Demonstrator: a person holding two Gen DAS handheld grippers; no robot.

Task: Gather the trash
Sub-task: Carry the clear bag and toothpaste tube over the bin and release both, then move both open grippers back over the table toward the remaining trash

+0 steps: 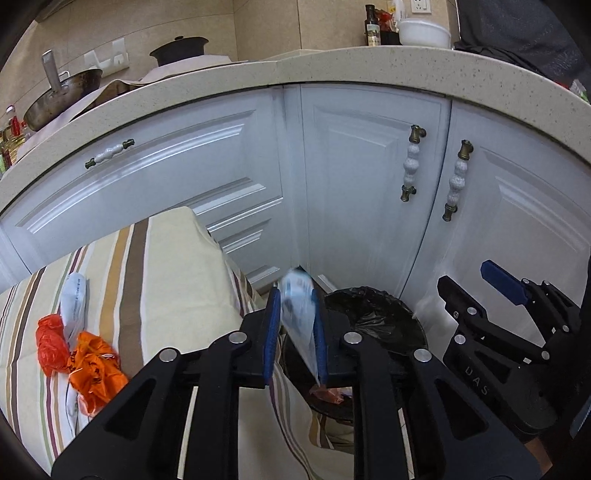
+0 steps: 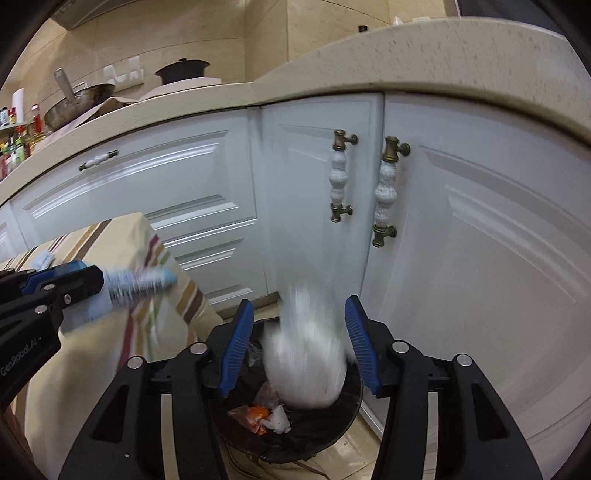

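Observation:
My left gripper (image 1: pixel 295 332) is shut on a white and blue wrapper (image 1: pixel 298 314), held at the near rim of the black-lined trash bin (image 1: pixel 384 317). It also shows in the right wrist view (image 2: pixel 136 286), with the wrapper sticking out of the left gripper. My right gripper (image 2: pixel 299 347) is open above the bin (image 2: pixel 354 398). A blurred white crumpled piece (image 2: pixel 306 354) is falling between its fingers into the bin. Orange scraps (image 2: pixel 253 415) and white scraps lie inside the bin. Orange bags (image 1: pixel 85 358) and a white wrapper (image 1: pixel 75 306) lie on the striped cloth (image 1: pixel 162 266).
White cabinet doors with ceramic handles (image 2: pixel 384 192) stand right behind the bin. A speckled countertop (image 1: pixel 332 70) above carries a wok (image 1: pixel 62 96), a pot and a white bowl (image 1: pixel 424 31). The cloth-covered table stands left of the bin.

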